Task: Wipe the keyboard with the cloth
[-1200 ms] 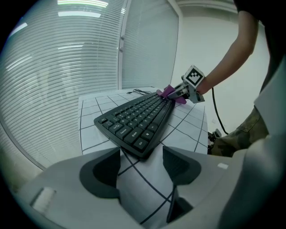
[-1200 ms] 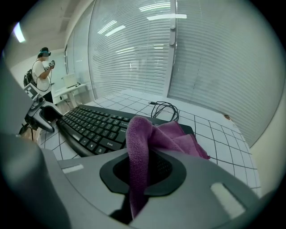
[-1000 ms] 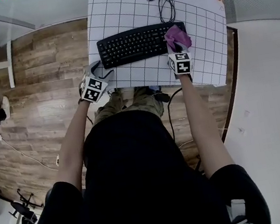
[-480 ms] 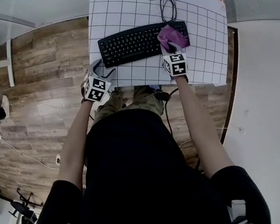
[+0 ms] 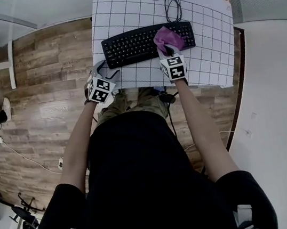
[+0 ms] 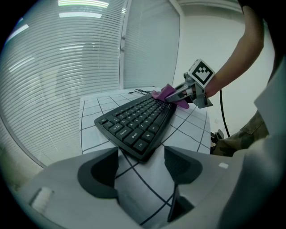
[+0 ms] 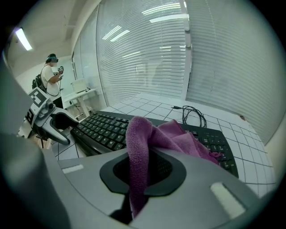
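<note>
Your left gripper has its jaws spread with nothing between them, and it sits over the near edge of the gridded table. The near left corner of the black keyboard lies just ahead of those jaws, and the board stretches away to their right. Your right gripper is pressed together on the purple cloth, pinching a fold of it. The rest of the cloth spills forward from the jaws onto the keys of the keyboard's right half. Beyond the cloth, past the keyboard's far edge, a coiled black cable lies on the table.
</note>
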